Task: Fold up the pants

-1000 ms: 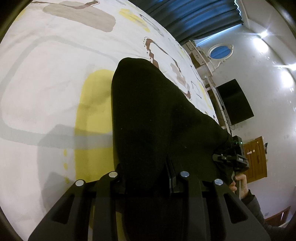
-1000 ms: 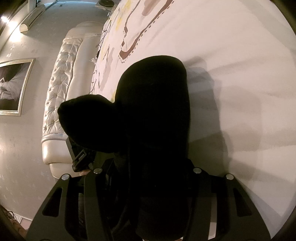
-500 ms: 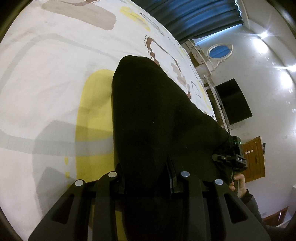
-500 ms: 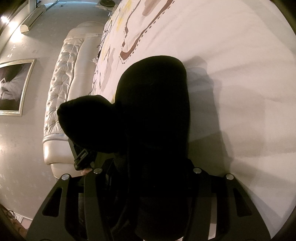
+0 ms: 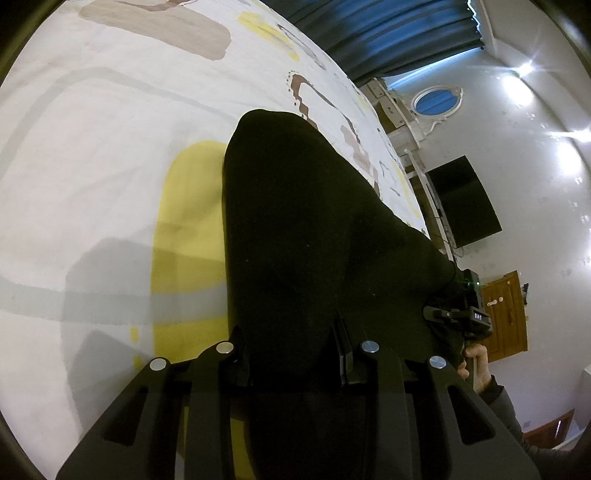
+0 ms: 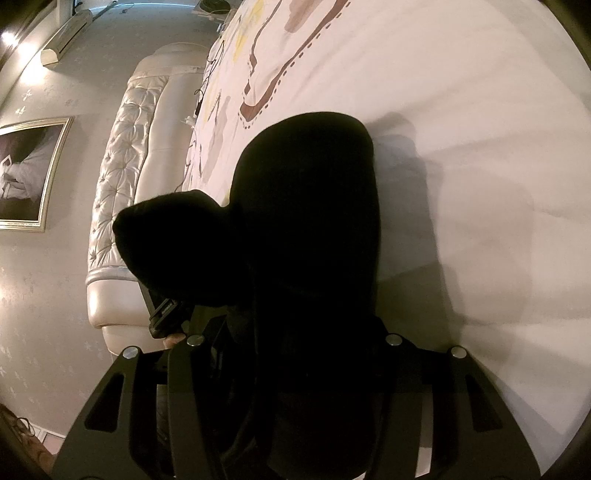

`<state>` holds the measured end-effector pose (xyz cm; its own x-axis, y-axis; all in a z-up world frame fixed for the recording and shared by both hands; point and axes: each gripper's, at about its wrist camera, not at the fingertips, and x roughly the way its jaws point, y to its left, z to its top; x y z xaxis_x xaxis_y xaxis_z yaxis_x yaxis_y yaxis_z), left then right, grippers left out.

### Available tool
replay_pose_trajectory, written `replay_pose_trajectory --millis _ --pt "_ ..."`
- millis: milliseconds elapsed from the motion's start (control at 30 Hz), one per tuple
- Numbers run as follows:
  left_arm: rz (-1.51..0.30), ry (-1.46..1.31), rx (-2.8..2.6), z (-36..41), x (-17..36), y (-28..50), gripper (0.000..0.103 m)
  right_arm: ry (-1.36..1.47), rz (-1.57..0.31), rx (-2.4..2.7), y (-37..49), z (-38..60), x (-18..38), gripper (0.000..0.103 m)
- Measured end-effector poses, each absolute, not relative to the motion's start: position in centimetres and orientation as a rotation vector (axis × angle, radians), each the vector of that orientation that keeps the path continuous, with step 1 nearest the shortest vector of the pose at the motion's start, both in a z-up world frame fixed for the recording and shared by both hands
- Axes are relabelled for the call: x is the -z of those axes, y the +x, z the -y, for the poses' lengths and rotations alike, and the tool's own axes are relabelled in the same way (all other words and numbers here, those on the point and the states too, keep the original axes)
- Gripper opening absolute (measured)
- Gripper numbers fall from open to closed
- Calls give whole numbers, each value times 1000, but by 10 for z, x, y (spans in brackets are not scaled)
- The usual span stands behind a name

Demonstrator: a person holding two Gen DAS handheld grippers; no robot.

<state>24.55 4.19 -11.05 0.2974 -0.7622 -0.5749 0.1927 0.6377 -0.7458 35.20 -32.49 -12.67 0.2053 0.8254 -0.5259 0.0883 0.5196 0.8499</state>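
Note:
The black pants (image 5: 303,229) hang from both grippers above a white patterned bedsheet (image 5: 92,147); their far end rests on the sheet. My left gripper (image 5: 295,354) is shut on the pants' near edge, its fingertips hidden in the cloth. My right gripper (image 6: 295,343) is shut on the other part of the same edge of the pants (image 6: 306,229), fingertips also hidden. In the left wrist view the right gripper (image 5: 458,314) shows at the right, wrapped in cloth. In the right wrist view the left gripper (image 6: 166,314) shows at the left under a fold.
A tufted cream headboard (image 6: 122,177) stands at the bed's end. A framed picture (image 6: 26,173) hangs on the wall. A dark TV (image 5: 465,199), a wooden door (image 5: 506,314) and blue curtains (image 5: 388,33) lie beyond the bed.
Both grippers have drifted slightly with the pants still held; the sheet pattern shifts a little in the left wrist view. Grips are unchanged.

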Motion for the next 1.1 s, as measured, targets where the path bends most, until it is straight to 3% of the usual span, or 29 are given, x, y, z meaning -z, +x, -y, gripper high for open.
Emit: replay_pose_trajectory --millis 1100 --pt "-1093 -624 703 -35 113 246 32 911 -1279 -635 361 324 128 50"
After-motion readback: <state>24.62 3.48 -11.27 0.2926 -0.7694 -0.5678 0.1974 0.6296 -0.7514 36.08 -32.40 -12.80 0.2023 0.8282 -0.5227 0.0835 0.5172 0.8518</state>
